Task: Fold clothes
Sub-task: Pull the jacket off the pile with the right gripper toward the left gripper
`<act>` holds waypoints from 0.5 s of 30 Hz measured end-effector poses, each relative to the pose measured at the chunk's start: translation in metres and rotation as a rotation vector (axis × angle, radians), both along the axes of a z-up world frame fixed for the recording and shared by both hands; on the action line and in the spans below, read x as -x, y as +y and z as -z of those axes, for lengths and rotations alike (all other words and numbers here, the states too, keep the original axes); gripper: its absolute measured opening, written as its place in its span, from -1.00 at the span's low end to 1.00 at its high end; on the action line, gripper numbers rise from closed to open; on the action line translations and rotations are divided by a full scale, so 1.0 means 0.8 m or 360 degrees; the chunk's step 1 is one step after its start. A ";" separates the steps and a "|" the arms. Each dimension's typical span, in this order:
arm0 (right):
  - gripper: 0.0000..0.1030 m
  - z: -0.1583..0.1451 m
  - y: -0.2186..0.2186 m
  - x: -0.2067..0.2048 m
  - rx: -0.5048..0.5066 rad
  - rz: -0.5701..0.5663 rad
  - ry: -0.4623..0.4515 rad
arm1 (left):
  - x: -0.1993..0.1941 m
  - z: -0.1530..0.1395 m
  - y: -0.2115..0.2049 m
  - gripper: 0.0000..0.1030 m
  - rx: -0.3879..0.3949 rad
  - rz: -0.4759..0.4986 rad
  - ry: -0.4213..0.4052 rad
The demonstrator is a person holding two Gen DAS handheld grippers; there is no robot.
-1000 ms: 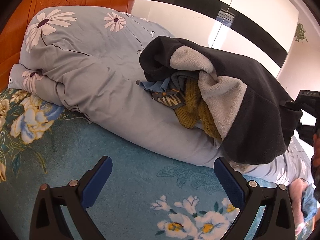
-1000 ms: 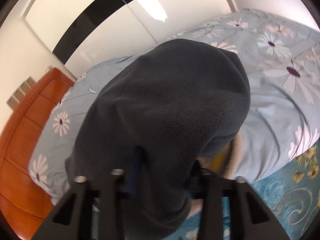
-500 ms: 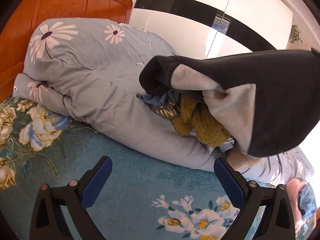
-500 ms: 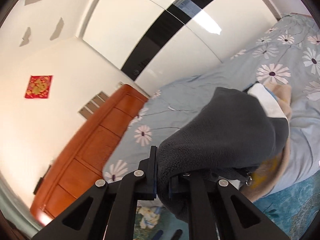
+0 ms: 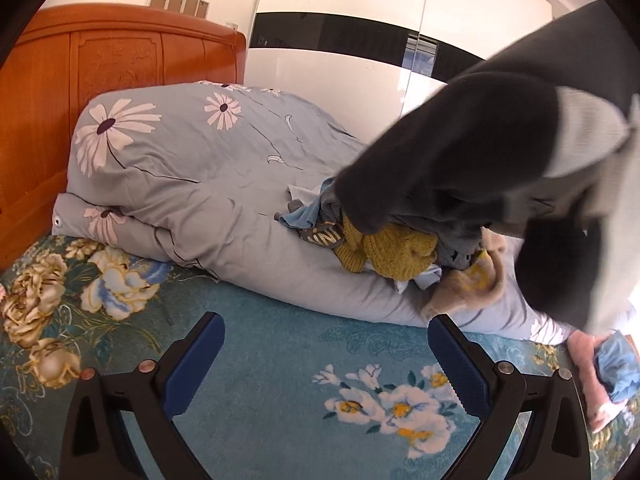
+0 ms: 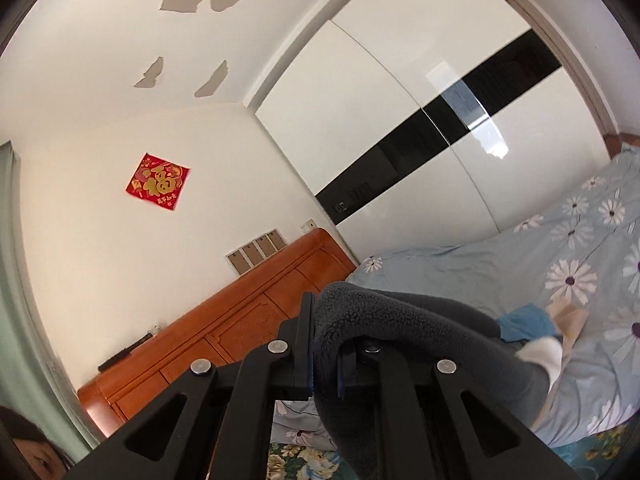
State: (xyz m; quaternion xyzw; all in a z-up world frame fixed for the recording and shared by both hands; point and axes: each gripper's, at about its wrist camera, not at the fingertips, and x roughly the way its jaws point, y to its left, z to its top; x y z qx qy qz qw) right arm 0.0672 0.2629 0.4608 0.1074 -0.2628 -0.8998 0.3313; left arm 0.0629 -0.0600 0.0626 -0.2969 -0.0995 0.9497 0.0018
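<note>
Only the right wrist view shows the grip: the right gripper is clamped tight on a fold of the dark fleece garment, held up before the wardrobe and headboard. From the left wrist view, that fuzzy, grey-lined garment hangs above a heap of clothes, a knitted mustard piece among them, on the flowered duvet. The left gripper stands wide and empty over the plush floral blanket.
</note>
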 end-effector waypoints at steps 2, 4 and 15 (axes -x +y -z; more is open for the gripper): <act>-0.85 0.000 0.009 -0.023 -0.0067 0.0010 0.0006 | -0.010 -0.004 0.006 1.00 0.0010 0.0024 -0.0010; -0.85 0.007 0.014 -0.044 -0.0115 0.0000 -0.0006 | -0.020 -0.010 0.014 1.00 0.0037 0.0043 -0.0015; -0.85 0.230 -0.013 -0.001 -0.0459 -0.0136 -0.0753 | -0.083 -0.026 0.059 1.00 0.0176 0.0153 -0.0078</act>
